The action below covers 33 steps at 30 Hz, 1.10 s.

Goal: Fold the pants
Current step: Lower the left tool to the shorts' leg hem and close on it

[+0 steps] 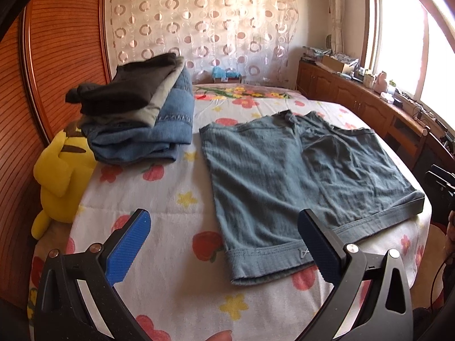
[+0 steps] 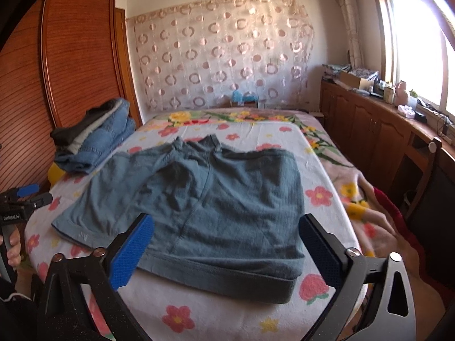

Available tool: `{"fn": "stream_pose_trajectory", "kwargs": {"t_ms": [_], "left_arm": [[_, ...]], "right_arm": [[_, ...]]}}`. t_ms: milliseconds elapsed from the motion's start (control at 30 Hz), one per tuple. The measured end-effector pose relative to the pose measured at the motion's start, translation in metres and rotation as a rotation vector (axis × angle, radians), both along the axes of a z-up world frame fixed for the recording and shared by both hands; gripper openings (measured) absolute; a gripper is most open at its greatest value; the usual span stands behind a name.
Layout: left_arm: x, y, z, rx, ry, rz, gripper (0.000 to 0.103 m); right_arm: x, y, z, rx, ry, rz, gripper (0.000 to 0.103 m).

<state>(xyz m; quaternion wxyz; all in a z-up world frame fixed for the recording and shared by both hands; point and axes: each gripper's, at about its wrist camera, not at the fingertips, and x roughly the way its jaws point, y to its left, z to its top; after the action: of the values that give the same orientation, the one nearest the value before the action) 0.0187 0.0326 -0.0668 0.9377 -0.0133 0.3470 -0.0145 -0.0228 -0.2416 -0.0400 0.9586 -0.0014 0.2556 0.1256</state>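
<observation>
One pair of grey-green shorts (image 1: 307, 176) lies flat and unfolded at mid-frame on the floral bedspread (image 1: 176, 284), so the folding seems not yet begun. Left gripper (image 1: 224, 244) and right gripper (image 2: 227, 253) both gape wide, holding nothing. A tiny hem logo (image 1: 303, 253) is unreadable.

We look across a bed covered by a white quilt printed with red and yellow flowers (image 2: 216, 315). Behind it hangs a sheer curtain patterned with pink rings (image 2: 221, 54) against a cream wall. To the left stands a reddish-brown ribbed wooden wardrobe (image 2: 76, 51). Along the right wall runs a low wooden cabinet with panelled doors (image 2: 366, 130), its top cluttered with boxes and small items. Above it, bright daylight pours through a wood-framed window (image 2: 412, 37).
</observation>
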Motion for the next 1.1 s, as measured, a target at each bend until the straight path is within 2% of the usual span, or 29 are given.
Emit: {"fn": "stream_pose_trajectory", "kwargs": {"t_ms": [267,433,633,800,967,1100], "left_arm": [[0.004,0.005,-0.022,-0.012,0.056,-0.020,0.103],[0.003,0.009,-0.029,-0.029,0.069,-0.034,0.102],[0.000,0.013,-0.037,-0.052,0.097,-0.055,0.090],[-0.003,0.014,-0.041,-0.065,0.107,-0.075,0.080],[-0.008,0.015,-0.044,-0.096,0.114,-0.095,0.057],[-0.010,0.015,-0.047,-0.112,0.125,-0.106,0.048]], "right_arm": [[0.011,-0.007,-0.012,-0.012,0.081,0.030,0.074],[0.012,-0.011,-0.016,-0.031,0.115,0.041,0.067],[0.002,-0.020,-0.020,-0.056,0.137,0.040,0.067],[-0.009,-0.021,-0.017,-0.112,0.119,0.040,0.067],[-0.023,-0.033,-0.012,-0.096,0.122,0.044,0.067],[-0.032,-0.037,-0.012,-0.095,0.115,0.043,0.067]]}}
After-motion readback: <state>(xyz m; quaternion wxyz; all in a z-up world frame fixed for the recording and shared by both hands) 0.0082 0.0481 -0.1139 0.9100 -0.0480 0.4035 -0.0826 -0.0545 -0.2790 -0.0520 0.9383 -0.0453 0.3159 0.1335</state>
